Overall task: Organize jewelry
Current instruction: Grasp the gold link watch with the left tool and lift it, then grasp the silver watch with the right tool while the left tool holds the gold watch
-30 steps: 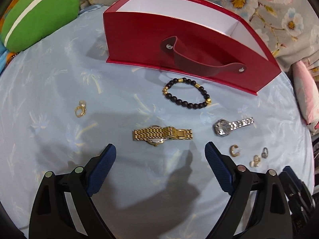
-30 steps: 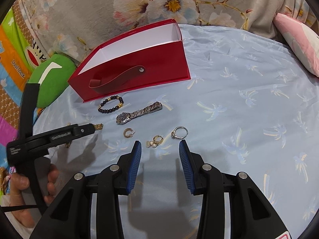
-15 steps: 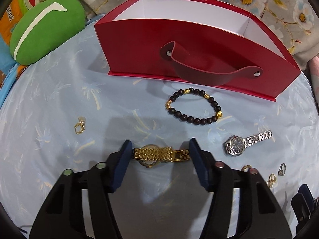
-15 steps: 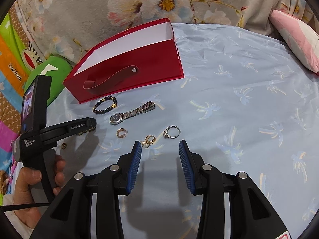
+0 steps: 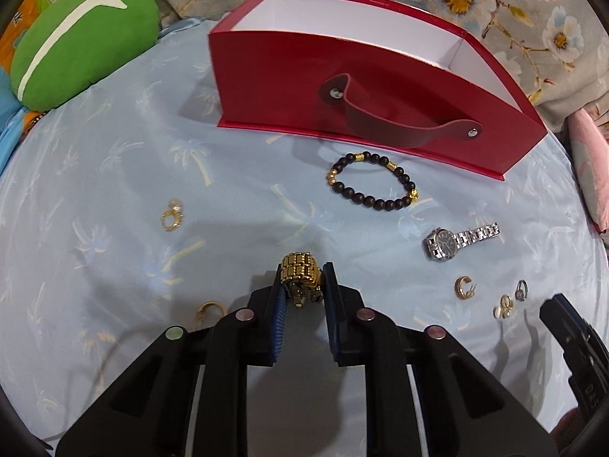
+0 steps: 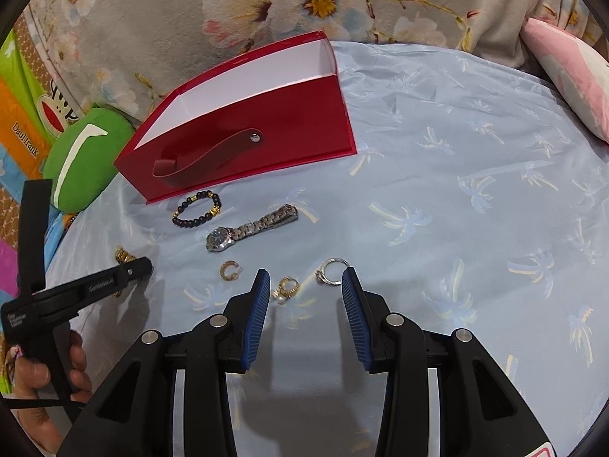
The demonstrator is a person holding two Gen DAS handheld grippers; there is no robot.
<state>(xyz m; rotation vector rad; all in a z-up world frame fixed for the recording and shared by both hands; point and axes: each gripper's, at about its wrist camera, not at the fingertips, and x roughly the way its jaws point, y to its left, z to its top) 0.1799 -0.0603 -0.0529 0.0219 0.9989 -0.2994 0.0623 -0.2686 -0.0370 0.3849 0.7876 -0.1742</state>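
- The gold watch (image 5: pixel 298 272), bunched up on the bed (image 5: pixel 114 251), is being closed on by the left tool (image 5: pixel 300 297).
- Its linked band is judged floppy and slippery; a grip across the bunched links is advised.
- The right tool (image 6: pixel 304 304) is held half-wide, empty.

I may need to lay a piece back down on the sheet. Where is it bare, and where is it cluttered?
Bare: the wide stretch of sheet right of the red box, up to the pink pillow. Also the patch between the green cushion, the box and the lone gold ring. Crowded: before the box, among bracelet, silver watch and earrings.
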